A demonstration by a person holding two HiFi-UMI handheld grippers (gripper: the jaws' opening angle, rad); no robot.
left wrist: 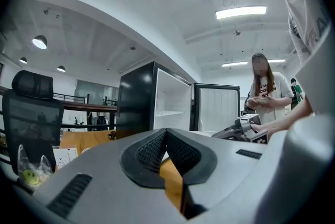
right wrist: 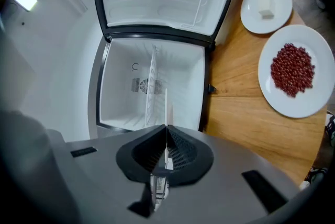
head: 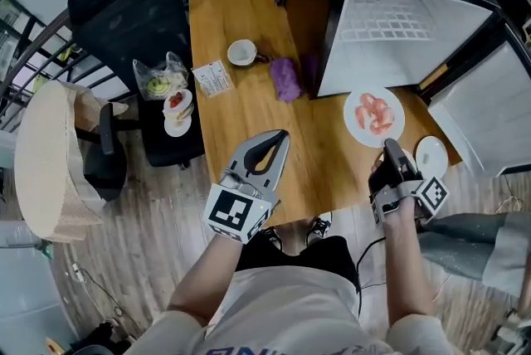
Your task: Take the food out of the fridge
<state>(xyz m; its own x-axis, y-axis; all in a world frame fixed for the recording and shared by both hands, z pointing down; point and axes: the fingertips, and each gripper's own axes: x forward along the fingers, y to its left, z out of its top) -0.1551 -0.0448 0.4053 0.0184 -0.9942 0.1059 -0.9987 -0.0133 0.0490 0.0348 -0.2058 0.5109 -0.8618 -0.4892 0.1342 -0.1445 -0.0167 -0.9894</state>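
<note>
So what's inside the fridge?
Only a wire shelf and a round vent show inside the fridge, no food. The right gripper, shut on a plate, covers the near edge.

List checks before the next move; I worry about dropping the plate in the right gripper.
1. Right gripper closed on the rim of the plate of pink food: ok.
2. Plate level: cannot tell.
3. Left gripper shut and empty, free to help: ok.
4. Bare wooden table beside the plate to set it on: ok.
5. Fridge shelf in view bare: ok.
</note>
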